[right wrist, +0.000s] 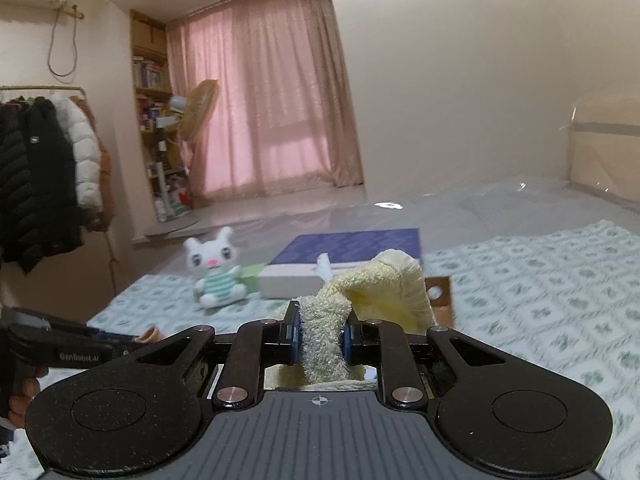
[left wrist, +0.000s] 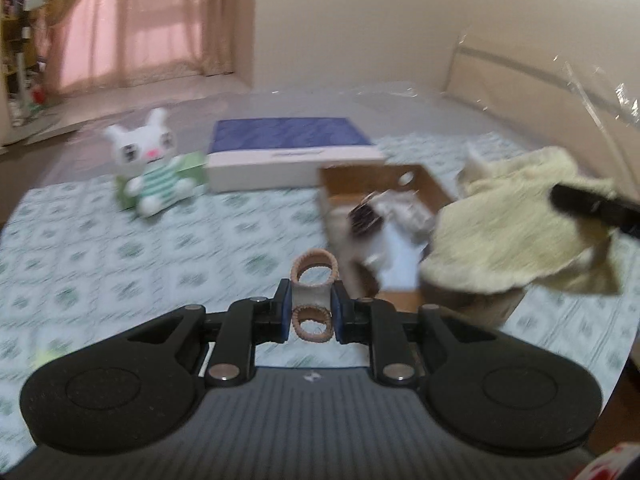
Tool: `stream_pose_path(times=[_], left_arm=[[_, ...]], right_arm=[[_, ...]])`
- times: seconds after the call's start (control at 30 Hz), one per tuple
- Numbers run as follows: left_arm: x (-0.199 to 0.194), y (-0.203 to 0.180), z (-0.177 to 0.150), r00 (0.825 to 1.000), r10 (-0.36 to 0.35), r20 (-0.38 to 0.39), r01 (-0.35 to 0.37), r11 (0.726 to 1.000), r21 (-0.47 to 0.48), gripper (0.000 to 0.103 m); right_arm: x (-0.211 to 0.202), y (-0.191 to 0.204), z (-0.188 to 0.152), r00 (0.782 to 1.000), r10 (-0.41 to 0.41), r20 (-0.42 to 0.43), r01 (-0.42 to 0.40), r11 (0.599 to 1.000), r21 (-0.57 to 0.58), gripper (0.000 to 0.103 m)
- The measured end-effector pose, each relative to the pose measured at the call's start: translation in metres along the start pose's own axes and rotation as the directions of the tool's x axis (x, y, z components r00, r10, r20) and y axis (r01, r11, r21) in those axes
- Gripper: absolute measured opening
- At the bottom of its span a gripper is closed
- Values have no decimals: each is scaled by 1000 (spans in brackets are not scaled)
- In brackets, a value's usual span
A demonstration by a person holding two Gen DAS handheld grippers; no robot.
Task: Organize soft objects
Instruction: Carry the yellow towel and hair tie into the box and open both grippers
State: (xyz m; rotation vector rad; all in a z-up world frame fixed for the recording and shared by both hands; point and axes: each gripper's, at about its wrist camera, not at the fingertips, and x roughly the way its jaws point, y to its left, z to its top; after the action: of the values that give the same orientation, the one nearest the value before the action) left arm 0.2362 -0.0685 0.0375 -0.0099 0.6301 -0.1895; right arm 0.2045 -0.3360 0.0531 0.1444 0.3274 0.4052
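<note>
Left wrist: left hand-held gripper (left wrist: 311, 307) clamped on tan hair ties (left wrist: 314, 276), above bed (left wrist: 120, 240) near box (left wrist: 424, 196). Only here: box interior, with a blurry soft toy (left wrist: 372, 224); yellow towel (left wrist: 508, 228) draped over its right side. Bunny (left wrist: 150, 168) sits far left.

Right wrist: right hand-held gripper (right wrist: 322, 340) pinching the towel (right wrist: 360, 292), which hides most of the box. Only here: coats (right wrist: 44, 176), bookshelf (right wrist: 154, 120), fan (right wrist: 198, 110).

Ahead of the gripper hangs a pink curtain (right wrist: 272, 92). A bookshelf (right wrist: 154, 120) and standing fan (right wrist: 198, 110) are left of it, with coats on a rack (right wrist: 44, 168) at far left.
</note>
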Motion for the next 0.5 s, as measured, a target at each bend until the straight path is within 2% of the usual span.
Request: stream_pose_path(times=[0.17,0.4,0.5], left_arm=[[51,-29,36,998,-66,5,66,998,1,19],[129,-46,60,995,-98,-36,97,995,-16,19],[162,-51,65,993,-103,-59,102,995,-22,19]], right_arm=[[42,-26,5,999,-44,-13,44,999,-14,19],[107,-48,1,993,-111,-46,107,992,-72,19],[137,-59,-3,990,-117,-84,110,991,-80,19]])
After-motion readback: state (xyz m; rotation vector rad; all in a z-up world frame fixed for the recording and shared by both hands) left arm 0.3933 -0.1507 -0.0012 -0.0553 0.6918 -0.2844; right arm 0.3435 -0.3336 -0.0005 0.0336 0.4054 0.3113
